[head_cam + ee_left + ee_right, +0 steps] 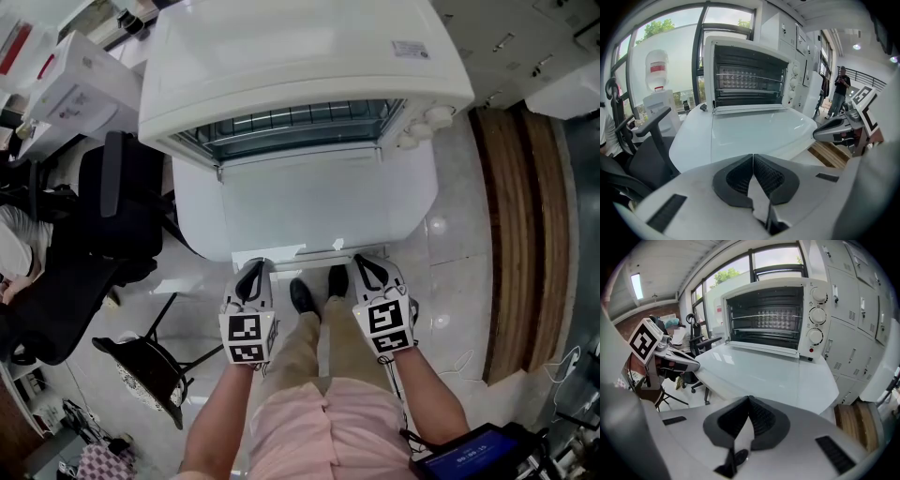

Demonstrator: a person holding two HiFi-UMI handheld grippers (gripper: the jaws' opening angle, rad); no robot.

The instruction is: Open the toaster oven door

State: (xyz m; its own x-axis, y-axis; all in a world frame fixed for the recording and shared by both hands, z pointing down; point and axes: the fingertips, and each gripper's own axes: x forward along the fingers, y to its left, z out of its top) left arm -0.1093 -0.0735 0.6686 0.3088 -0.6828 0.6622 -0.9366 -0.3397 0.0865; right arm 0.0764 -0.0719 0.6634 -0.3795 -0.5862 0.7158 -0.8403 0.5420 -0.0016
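- The oven [300,56] is seen standing at the back of a white table [192,216], with its mouth turned toward the person.
- The door [300,202] is found swung fully down. It lies flat and about level on the table, hinged at the oven's lower front edge, with its free edge reaching close to the table's near edge.
- The cavity is laid bare in both gripper views, and a wire rack [750,77] is seen across it. The knobs [816,315] are seen on the panel beside the opening.
- The left gripper [251,277] is held just short of the table's near edge, level with the door's left corner. In its own view the jaws are seen pressed together with nothing between them.
- The right gripper [370,272] is held the same way by the door's right corner. Its jaws are likewise seen closed on nothing.
- Neither gripper is seen touching the door or the oven; both are held clear of them, above the floor.
- The opening itself is judged done, since the door cannot be let down any further than flat.
- Nothing of the task is judged to be left, except perhaps that the grippers be drawn away from the table.
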